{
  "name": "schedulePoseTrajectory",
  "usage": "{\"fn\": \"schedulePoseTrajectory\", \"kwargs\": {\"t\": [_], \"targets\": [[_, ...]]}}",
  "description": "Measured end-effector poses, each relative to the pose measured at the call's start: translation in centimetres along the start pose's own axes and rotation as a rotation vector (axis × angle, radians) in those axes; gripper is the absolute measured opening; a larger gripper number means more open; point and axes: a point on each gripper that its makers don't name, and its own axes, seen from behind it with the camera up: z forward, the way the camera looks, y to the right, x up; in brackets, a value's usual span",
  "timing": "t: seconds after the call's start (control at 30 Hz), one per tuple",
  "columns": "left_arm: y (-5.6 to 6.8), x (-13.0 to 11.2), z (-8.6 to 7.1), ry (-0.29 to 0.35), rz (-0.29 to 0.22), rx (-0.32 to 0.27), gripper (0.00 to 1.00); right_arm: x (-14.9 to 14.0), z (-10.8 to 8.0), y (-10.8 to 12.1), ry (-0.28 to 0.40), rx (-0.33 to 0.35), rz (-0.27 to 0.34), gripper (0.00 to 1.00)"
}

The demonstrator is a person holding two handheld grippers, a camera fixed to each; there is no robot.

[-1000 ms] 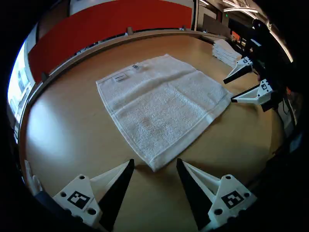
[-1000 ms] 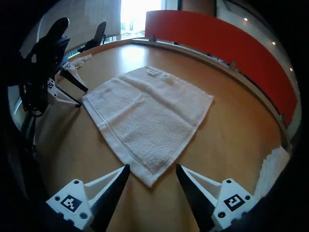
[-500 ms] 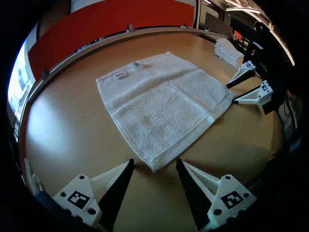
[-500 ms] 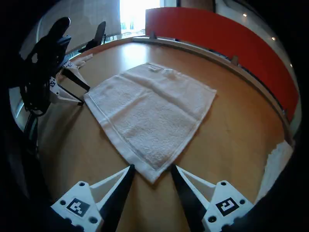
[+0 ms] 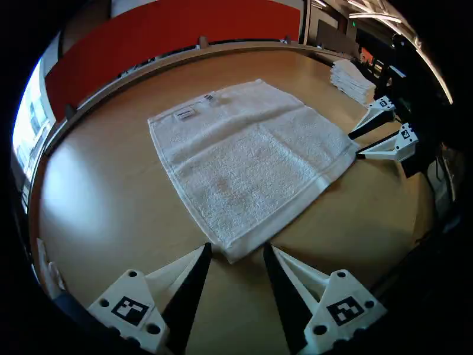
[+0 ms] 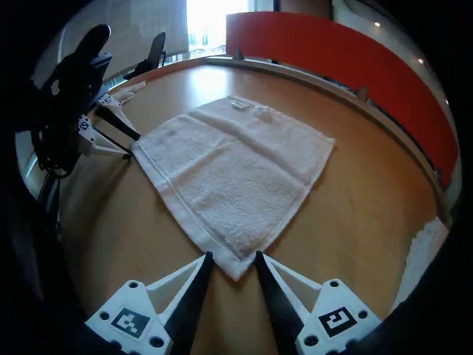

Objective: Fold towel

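Both grippers have crept in on the towel over the last second, and their fingers have drawn closer together; the left gripper now has one near corner lying between its tips, and the right gripper has the other near corner between its own, with a narrower gap than before; neither pair is pressing on the cloth yet, so both count as released, half-closed and empty.

The towel itself has not shifted; it lies flat and spread in a single layer on the wooden table, with its two small labels at the far edge; no fold has been made.

By the look of it, the narrowing means the pinch is about to land; the fold most likely starts once both corners are caught and lifted together toward the far edge.

Around it there is little to get in the way; a stack of folded towels sits well apart at the far right of the table, and a red panel runs behind the table's rim; the wood between the towel and the far edge is bare; the likeliest trouble is a fingertip sliding over the thin corner and closing on nothing, or pushing the cloth into a wrinkle against the table.
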Motion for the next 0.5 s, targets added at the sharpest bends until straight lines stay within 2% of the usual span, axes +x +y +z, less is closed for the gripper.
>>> {"fn": "schedulePoseTrajectory", "kwargs": {"t": [0.1,0.17,0.23,0.3,0.37,0.5], "targets": [[0.05,0.01,0.04,-0.001,-0.002,0.000,0.61,-0.02,-0.03,0.00,0.001,0.000,0.003,0.53],[0.07,-0.01,0.07,-0.002,-0.002,0.000,0.52,-0.04,-0.08,0.03,0.000,-0.001,0.006,0.47],[0.13,-0.02,0.08,-0.004,-0.004,0.001,0.51,-0.05,-0.13,0.15,-0.001,-0.004,0.011,0.40],[0.10,-0.02,0.09,-0.006,-0.007,0.004,0.44,-0.06,-0.17,0.25,-0.002,-0.007,0.016,0.34],[-0.06,0.04,0.09,-0.007,-0.011,0.011,0.27,-0.07,-0.19,0.32,-0.003,-0.008,0.022,0.29],[0.03,0.07,0.12,-0.005,-0.021,0.012,0.20,-0.03,-0.18,0.11,-0.003,0.000,0.028,0.21]]}}
